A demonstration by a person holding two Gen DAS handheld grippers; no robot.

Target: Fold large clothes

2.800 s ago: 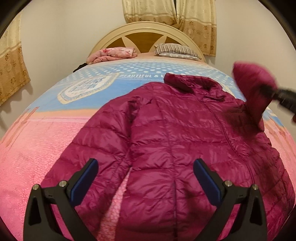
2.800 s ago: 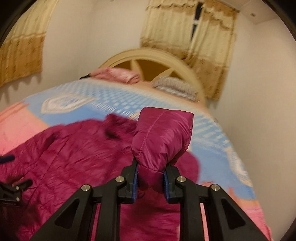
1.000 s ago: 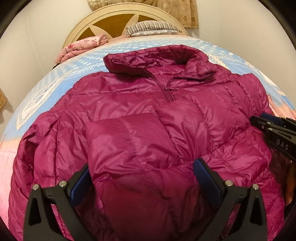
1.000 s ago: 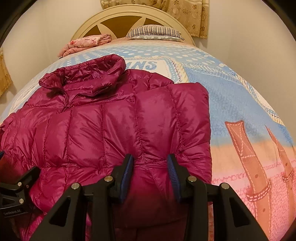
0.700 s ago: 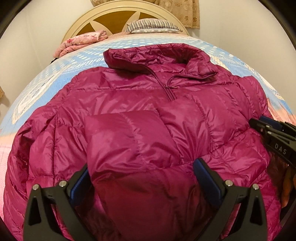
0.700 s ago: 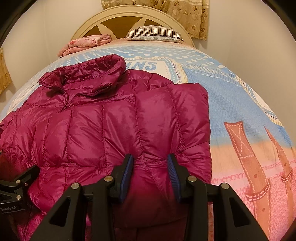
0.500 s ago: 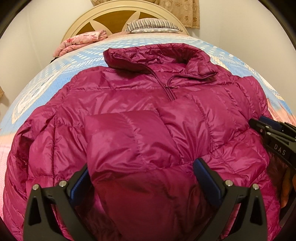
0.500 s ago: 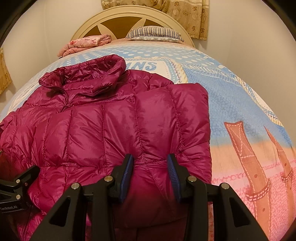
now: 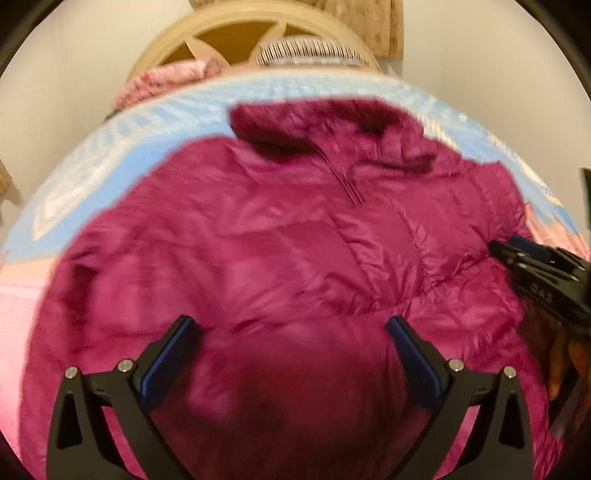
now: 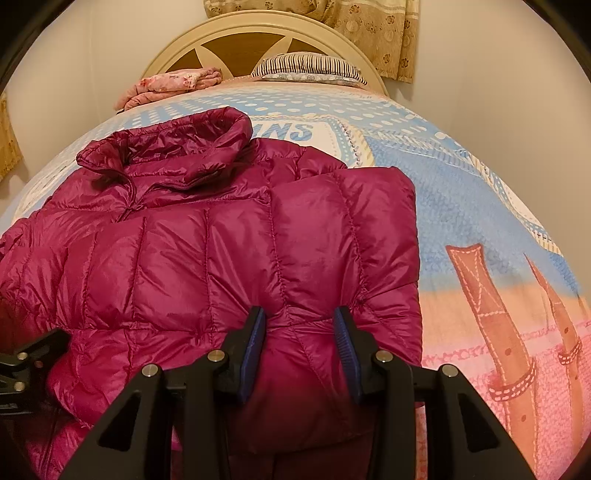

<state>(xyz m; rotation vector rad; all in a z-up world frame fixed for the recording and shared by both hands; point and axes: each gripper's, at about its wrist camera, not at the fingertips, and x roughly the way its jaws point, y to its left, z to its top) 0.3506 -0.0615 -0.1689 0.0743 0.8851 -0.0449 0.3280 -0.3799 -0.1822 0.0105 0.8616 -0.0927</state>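
Note:
A magenta puffer jacket (image 10: 192, 258) lies front-up on the bed with its collar (image 10: 166, 147) toward the headboard. Its right sleeve (image 10: 354, 229) is folded over the chest. My right gripper (image 10: 300, 328) sits low over that sleeve; puckered fabric fills the gap between its blue pads while the jaws are opening. In the blurred left wrist view the jacket (image 9: 277, 240) fills the middle. My left gripper (image 9: 291, 328) hovers above it, wide open and holding nothing. The right gripper (image 9: 517, 254) shows at that view's right edge, the left gripper (image 10: 29, 365) at the other view's left edge.
The bedspread (image 10: 480, 206) is blue, shading to pink near me, with free room right of the jacket. A cream headboard (image 10: 266, 33), a striped pillow (image 10: 306, 66) and a folded pink blanket (image 10: 170, 85) are at the far end. White walls close in on both sides.
My left gripper has drawn back and up from the jacket, so the jacket looks smaller and blurred. The right gripper stays where it was, its jaws a touch wider.

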